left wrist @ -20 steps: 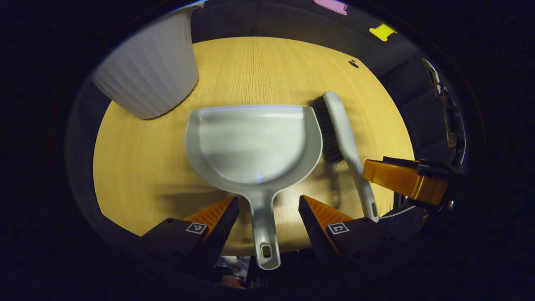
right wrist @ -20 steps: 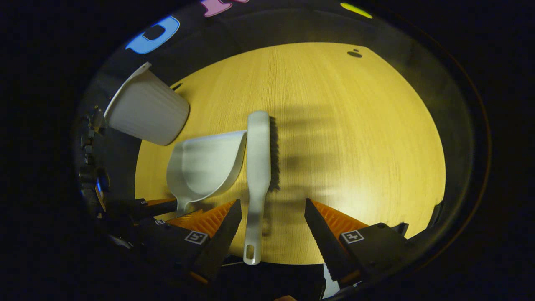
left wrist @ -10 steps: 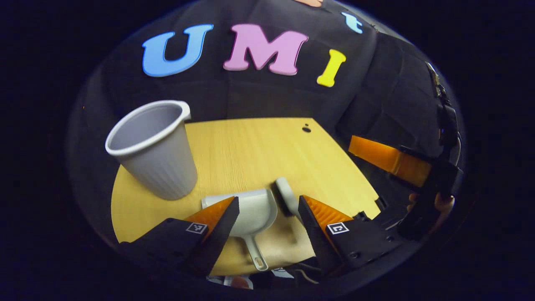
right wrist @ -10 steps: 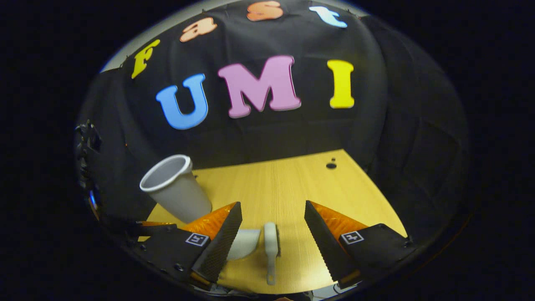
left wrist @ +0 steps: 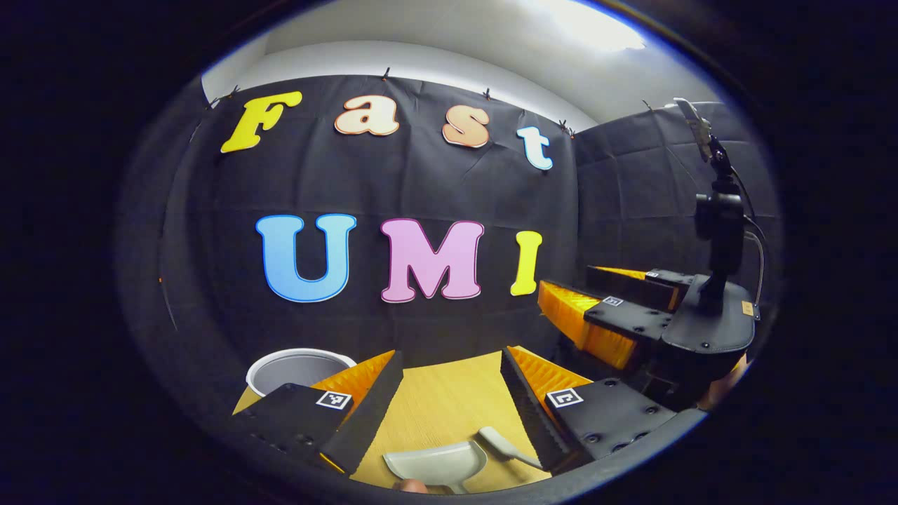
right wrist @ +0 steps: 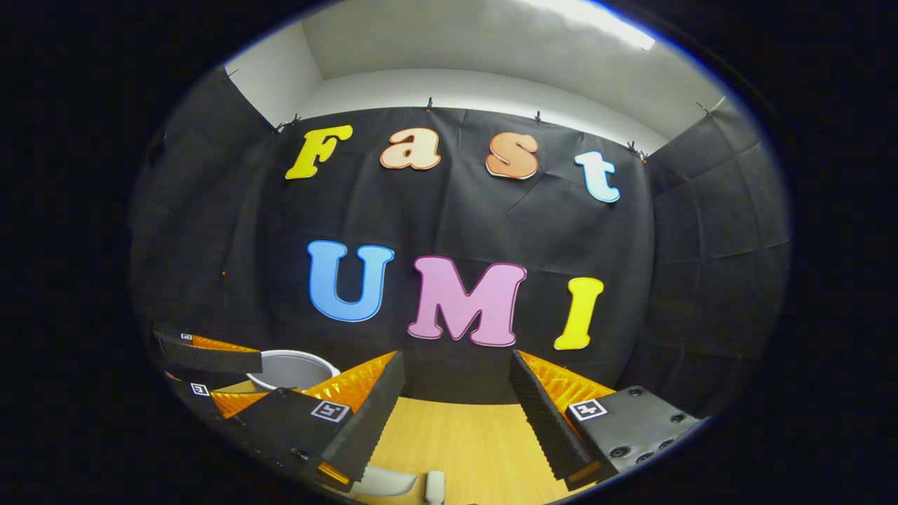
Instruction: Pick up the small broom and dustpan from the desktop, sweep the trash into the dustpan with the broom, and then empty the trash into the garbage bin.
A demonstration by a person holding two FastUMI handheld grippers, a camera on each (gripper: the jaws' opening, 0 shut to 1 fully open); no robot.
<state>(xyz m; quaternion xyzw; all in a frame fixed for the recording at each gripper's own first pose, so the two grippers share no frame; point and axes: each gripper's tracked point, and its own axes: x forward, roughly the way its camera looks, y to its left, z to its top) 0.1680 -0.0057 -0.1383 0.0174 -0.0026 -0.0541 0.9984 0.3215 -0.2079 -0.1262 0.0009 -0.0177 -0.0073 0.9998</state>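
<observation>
Item 1, my left tongs (left wrist: pixel 449 393): jaws wide apart, nothing between them. They have tipped up from a close look down at the table to a level look at the booth wall.

Item 2, my right tongs (right wrist: pixel 456 400): jaws wide, empty, raised the same way. In the left gripper view they hang off to the right, near, held by a hand whose edge barely shows.

Item 3, dustpan (left wrist: pixel 436 464): lies on the table (left wrist: pixel 438 403) just below my left tongs, untouched. A second ago its handle sat between my jaws; now it lies low at the edge of view.

Item 4, small broom (left wrist: pixel 499 443): lies just beside the dustpan on its right, not gripped. In the right gripper view its end sits at the bottom edge.

Item 5, garbage bin (left wrist: pixel 298 367): upright at the table's far left, mouth open.

Item 6, trash: none that I can make out.

Judgement: both tongs have backed away without a grasp, so the pickup is not yet done. I must bring them down again, one on each handle.
</observation>
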